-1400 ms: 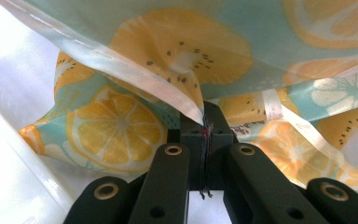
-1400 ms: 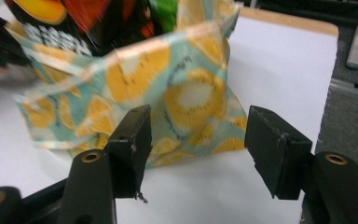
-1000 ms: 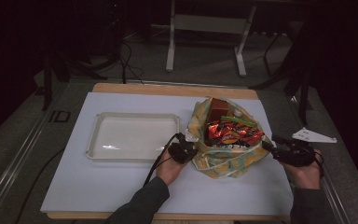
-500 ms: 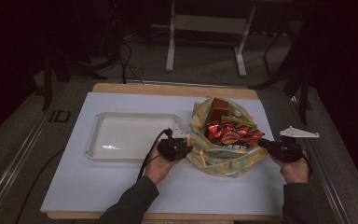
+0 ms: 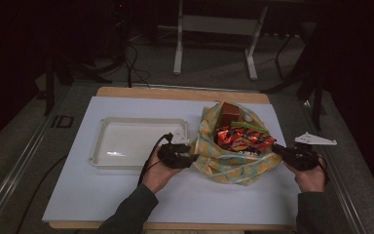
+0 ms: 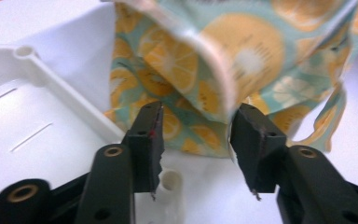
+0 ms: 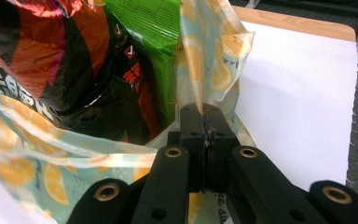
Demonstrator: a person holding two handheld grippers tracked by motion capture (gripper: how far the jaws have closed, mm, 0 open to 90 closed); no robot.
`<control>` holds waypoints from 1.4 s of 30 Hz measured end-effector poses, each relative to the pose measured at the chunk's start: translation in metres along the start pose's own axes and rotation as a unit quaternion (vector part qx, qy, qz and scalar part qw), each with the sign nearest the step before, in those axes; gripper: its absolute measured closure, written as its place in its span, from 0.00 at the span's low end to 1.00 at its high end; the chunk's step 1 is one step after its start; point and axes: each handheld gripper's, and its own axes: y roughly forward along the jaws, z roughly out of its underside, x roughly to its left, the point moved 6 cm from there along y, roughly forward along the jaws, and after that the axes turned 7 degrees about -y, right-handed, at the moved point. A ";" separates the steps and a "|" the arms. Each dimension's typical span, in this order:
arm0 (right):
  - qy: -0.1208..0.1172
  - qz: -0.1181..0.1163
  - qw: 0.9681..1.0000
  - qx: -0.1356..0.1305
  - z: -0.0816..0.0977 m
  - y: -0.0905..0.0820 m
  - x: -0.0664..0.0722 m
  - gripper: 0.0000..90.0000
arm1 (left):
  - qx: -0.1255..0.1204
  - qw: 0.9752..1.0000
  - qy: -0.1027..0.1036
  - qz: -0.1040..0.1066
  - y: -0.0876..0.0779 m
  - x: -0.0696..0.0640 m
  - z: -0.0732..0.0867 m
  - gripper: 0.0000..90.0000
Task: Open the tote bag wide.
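A lemon-print cloth bag [image 5: 233, 163] lies open on the white table cover, with red-black snack packets [image 5: 241, 138] and a green packet inside. My left gripper [image 5: 191, 158] is at the bag's left edge. Its jaws have just been opening and stand apart [image 6: 198, 135]. The bag's fabric [image 6: 242, 51] hangs just beyond the tips, unpinched. My right gripper [image 5: 277, 150] is at the bag's right side, shut [image 7: 206, 116] on the bag's rim [image 7: 200, 56]. Next to it are the red-black packet [image 7: 51, 56] and the green packet [image 7: 144, 23].
A shallow white tray [image 5: 126, 146] sits left of the bag, its rim [image 6: 42, 79] right beside my left gripper. The white cover lies on a wooden board [image 5: 175, 92]. Dark floor, cables and a stand's legs [image 5: 214, 48] lie beyond the table.
My left gripper has drawn back a little to the left from the bag's edge and its jaws have parted. The right gripper has stayed at the bag's right rim.
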 end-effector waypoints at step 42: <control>-0.016 -0.012 0.999 -0.026 -0.021 0.018 0.000 0.97 | -0.051 0.997 0.025 -0.046 0.049 0.018 -0.109 0.85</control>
